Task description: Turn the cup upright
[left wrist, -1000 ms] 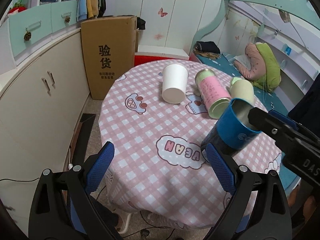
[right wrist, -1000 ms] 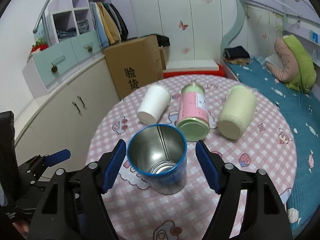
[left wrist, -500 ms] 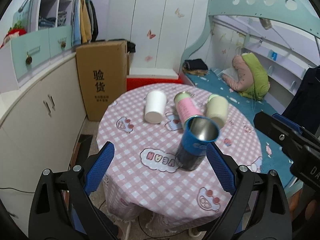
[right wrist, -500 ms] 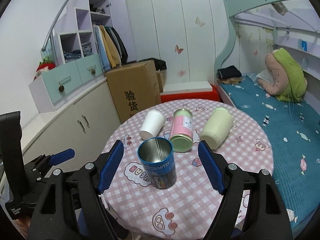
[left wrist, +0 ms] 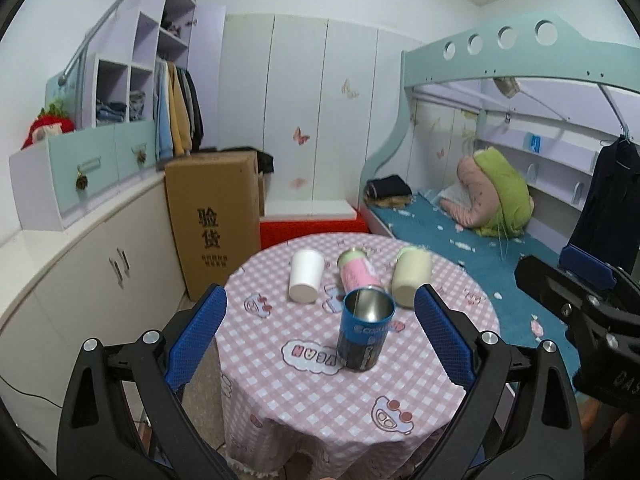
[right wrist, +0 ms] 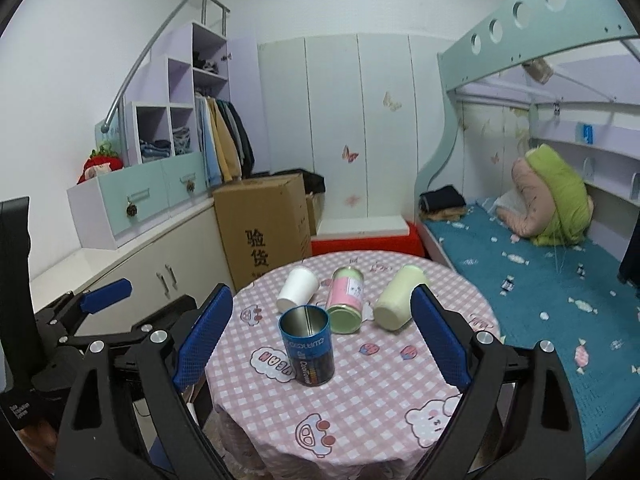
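Observation:
A blue metal cup (left wrist: 363,333) (right wrist: 308,345) stands upright, mouth up, on the round pink checked table (left wrist: 312,396) (right wrist: 384,412). Behind it a white paper cup (left wrist: 305,275) (right wrist: 297,288), a pink-labelled can (left wrist: 357,274) (right wrist: 345,299) and a pale green cup (left wrist: 411,281) (right wrist: 397,301) lie on their sides. My left gripper (left wrist: 320,334) is open and empty, well back from the table. My right gripper (right wrist: 322,338) is open and empty, also held back. The right gripper also shows at the right edge of the left wrist view (left wrist: 576,300).
A tall cardboard box (left wrist: 214,224) (right wrist: 266,228) stands left of the table by low cabinets (left wrist: 80,272). A bunk bed with a blue mattress (left wrist: 472,252) (right wrist: 540,264) lies to the right. A red and white step (left wrist: 312,220) sits behind the table.
Both grippers have pulled back and up from the table. The right gripper let go of the blue cup, which now stands upright on the table.

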`<state>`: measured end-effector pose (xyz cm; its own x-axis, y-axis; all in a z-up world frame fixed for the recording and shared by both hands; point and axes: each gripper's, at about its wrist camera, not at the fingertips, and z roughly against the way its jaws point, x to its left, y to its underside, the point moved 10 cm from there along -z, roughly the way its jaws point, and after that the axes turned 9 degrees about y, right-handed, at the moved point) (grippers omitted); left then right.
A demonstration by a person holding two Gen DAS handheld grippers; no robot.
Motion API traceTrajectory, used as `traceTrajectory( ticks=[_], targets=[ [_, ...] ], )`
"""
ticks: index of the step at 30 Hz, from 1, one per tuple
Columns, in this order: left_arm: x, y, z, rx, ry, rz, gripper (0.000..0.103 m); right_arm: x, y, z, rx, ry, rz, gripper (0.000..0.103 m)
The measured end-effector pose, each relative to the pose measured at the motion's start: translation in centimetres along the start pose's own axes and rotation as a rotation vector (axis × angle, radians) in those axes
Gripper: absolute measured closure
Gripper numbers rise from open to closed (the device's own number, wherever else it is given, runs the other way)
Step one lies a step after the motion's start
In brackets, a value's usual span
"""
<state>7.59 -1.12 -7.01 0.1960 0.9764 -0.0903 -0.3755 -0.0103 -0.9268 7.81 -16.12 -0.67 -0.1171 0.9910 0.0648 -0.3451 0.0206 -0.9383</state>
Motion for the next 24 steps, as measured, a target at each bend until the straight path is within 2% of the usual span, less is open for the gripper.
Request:
traceTrajectory(
  ticks=[10, 24],
  targets=[
    [-1.0, -1.7, 2.9, -0.104, -0.024, -0.032, 0.006, -0.5, -1.1, 2.7, -0.078, 0.022, 0.013, 0.007],
    [-0.7, -1.6, 2.5, -0.106, -0.039, -0.033, 0.006, -0.8, -0.8, 2.6, -0.075, 0.018, 0.01, 0.007]
  ],
)
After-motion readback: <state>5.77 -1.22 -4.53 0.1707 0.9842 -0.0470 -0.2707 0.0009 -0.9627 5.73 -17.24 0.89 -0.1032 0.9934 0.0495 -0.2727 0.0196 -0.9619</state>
